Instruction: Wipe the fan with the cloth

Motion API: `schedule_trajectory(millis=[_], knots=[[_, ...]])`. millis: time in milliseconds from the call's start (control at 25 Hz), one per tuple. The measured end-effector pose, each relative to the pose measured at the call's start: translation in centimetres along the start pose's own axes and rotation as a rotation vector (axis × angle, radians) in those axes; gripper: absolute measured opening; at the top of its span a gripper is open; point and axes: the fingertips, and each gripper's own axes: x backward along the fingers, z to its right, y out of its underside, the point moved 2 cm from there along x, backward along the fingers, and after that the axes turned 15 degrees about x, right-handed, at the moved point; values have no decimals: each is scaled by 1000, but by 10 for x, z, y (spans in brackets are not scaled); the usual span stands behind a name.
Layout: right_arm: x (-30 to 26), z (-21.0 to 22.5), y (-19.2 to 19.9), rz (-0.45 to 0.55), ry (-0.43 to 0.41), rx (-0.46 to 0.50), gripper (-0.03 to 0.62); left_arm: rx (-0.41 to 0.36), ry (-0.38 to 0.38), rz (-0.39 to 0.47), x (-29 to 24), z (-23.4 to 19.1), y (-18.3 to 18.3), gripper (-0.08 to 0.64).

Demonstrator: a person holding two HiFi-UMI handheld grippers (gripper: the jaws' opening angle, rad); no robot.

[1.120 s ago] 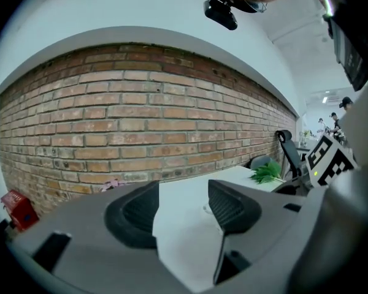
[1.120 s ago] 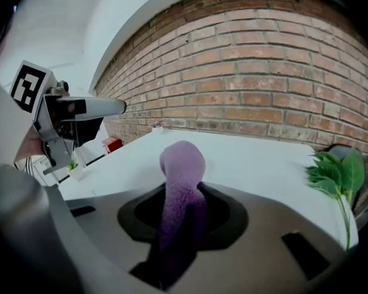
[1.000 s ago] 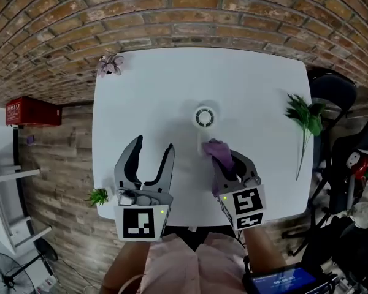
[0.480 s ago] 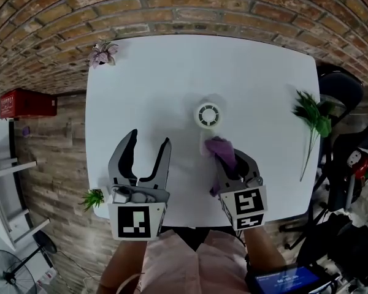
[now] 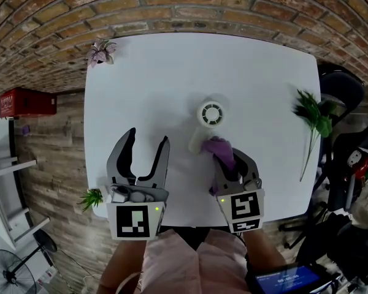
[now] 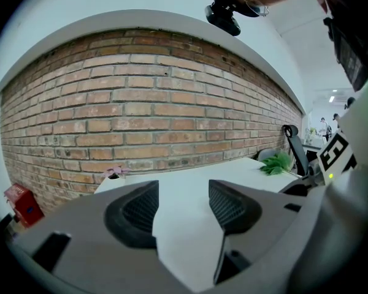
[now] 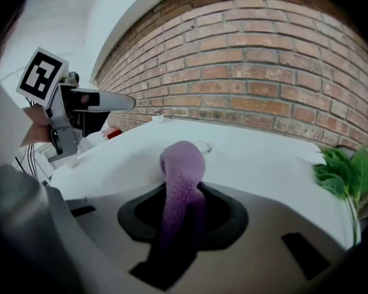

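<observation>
In the right tool point(image 5: 230, 162), jaws pressed together on a purple cloth point(image 5: 218, 147). One bunched end out past the tips, drooping toward the white surface point(image 5: 141, 72); the rest trailing back between the pads. Tool tilted downward, just inside the near edge and a little right of the middle.

Just beyond the cloth, toward the far edge: the fan point(image 5: 211, 113), small, round and white, lying flat near the middle of the surface with its grille facing up. Pale handle running from it back toward the near edge, as far as the cloth. Cloth end right at that handle; cannot tell whether touching or just short of it. In the right gripper view, only a sliver of the fan's ring visible behind the purple bulge.

Left tool point(image 5: 148, 136) above the near left part of the surface, well apart from the fan. Jaws spread wide, nothing but bare white top between the ribbed pads.

At the far left corner, a pink flower point(image 5: 101, 51). Along the right edge, a green sprig point(image 5: 313, 118), its stem pointing toward the near edge. At the near left corner, a small green plant point(image 5: 93, 198). Beyond the far edge, a brick wall point(image 5: 233, 11); off the right edge, a dark chair point(image 5: 340, 87).
</observation>
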Motion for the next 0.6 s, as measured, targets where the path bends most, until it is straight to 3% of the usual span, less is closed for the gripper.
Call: schedule_trajectory(millis=[240, 440, 600], knots=[[-2, -23, -26, 73, -67, 67, 104, -2, -11, 7, 4, 4, -4, 249], [-2, -11, -14, 27, -38, -38, 104, -16, -17, 18, 8, 3, -8, 249], [-12, -14, -4, -12, -73, -83, 104, -26, -16, 15, 10, 5, -9, 250]])
